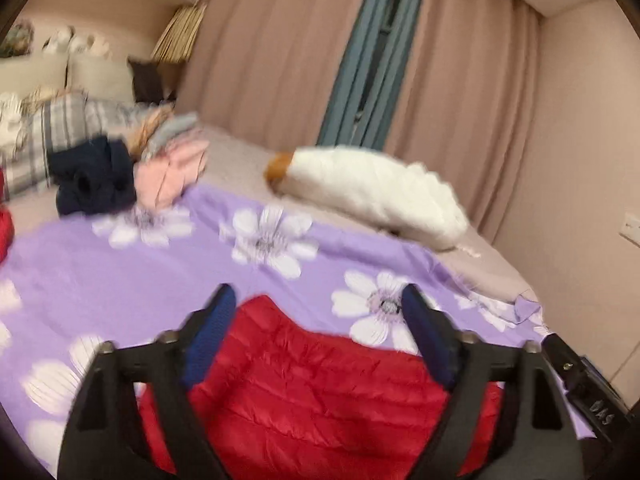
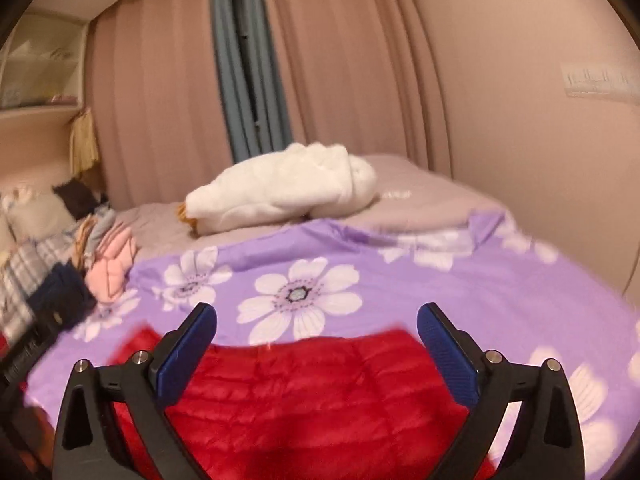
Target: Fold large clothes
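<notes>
A: What is shown in the left wrist view?

B: The left gripper point(image 1: 316, 300) is seen with its blue-padded fingers point(image 1: 214, 330) spread wide and nothing held between them. The red quilted down jacket point(image 1: 320, 392) is spread just below and ahead of it on the purple floral quilt point(image 1: 160, 276). A rounded, raised part of the jacket's far edge lies between the fingertips, though contact cannot be made out through the blur.

A: And in the right wrist view?

B: The right gripper point(image 2: 316, 320) is likewise held wide apart and empty. The same jacket's far edge point(image 2: 304, 346) is seen running crosswise, from one finger to the other, so its long axis is judged to lie across both tools rather than away from them.

A: Which hand is nearer?

B: Neither is clearly nearer; each is placed over its own part of the garment.

A: What of the materials?

B: The shell is glossy, puffy and stitched in narrow channels; slipping under a shallow pinch is judged likely. A white plush duck point(image 2: 280, 192) and a pile of folded clothes point(image 1: 168, 168) are seen well beyond.
</notes>
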Demonstrator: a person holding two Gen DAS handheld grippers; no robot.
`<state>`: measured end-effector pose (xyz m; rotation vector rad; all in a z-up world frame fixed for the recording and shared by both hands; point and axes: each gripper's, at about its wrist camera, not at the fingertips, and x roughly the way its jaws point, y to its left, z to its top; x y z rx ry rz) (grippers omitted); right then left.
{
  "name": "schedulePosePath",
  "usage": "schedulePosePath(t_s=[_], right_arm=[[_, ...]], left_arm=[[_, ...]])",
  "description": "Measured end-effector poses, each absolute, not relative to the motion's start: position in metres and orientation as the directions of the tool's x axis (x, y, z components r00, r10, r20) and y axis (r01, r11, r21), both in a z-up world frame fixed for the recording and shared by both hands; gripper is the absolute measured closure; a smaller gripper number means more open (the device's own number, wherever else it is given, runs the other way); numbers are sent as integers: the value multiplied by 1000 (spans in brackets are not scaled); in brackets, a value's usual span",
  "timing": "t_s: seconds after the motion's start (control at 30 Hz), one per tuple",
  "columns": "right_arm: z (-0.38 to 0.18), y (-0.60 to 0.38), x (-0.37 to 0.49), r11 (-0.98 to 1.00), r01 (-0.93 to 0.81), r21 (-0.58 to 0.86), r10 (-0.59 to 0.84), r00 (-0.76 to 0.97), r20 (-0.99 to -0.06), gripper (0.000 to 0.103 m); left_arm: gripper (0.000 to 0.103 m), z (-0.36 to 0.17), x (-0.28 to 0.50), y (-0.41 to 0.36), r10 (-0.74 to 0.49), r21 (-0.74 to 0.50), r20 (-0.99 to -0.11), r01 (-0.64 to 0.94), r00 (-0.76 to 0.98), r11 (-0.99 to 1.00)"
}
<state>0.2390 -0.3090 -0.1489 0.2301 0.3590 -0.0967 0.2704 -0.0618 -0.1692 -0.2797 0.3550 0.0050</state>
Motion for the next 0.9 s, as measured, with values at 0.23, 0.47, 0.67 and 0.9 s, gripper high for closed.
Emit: schedulePosePath(t_s=[0.23, 0.47, 0.67, 0.9], right_arm=[[-239, -317, 295, 965, 204, 164, -65, 794, -604, 78], [-257, -316, 298, 962, 225, 157, -88, 795, -600, 78], [-264, -315, 313, 958, 228, 173, -77, 787, -612, 78], [-264, -314, 314, 959, 232, 162, -84, 780, -620, 78]], left_arm=[[79, -269, 317, -80, 10, -129, -580, -104, 815, 986], [77, -279, 332, -88, 42, -77, -607, -111, 793, 991], [77, -285, 340, -88, 59, -55, -621, -118, 782, 992], [77, -286, 341, -88, 58, -54, -625, -118, 778, 992]])
